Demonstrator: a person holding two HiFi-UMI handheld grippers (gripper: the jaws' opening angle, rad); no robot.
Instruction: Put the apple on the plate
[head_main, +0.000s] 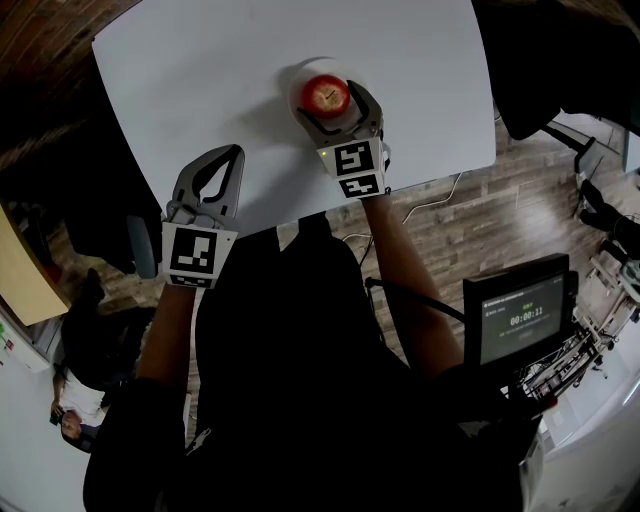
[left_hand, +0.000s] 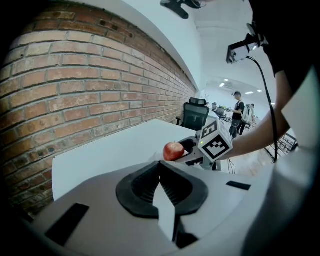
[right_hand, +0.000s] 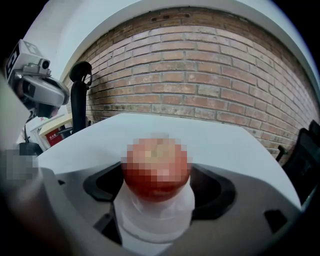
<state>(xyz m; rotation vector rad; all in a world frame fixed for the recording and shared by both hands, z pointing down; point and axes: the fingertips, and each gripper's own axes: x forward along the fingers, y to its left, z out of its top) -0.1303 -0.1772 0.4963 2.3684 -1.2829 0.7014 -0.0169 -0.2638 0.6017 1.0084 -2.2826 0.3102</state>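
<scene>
A red apple (head_main: 325, 95) sits over a small white plate (head_main: 294, 80) near the table's front right. My right gripper (head_main: 335, 99) is shut on the apple, one jaw on each side. The right gripper view shows the apple (right_hand: 156, 170) between the dark pads (right_hand: 102, 184), with the white plate (right_hand: 155, 220) directly beneath it; I cannot tell whether the two touch. My left gripper (head_main: 234, 152) hovers near the table's front edge, to the left of the apple, shut with nothing in it. From the left gripper view (left_hand: 160, 167), the apple (left_hand: 173, 150) lies ahead to the right.
The white table (head_main: 200, 70) ends just in front of both grippers. A monitor (head_main: 520, 320) stands on the floor side at the right. A brick wall (right_hand: 200, 75) runs behind the table, an office chair (left_hand: 196, 114) stands at its far end, and a black post (right_hand: 79, 97) stands at the left.
</scene>
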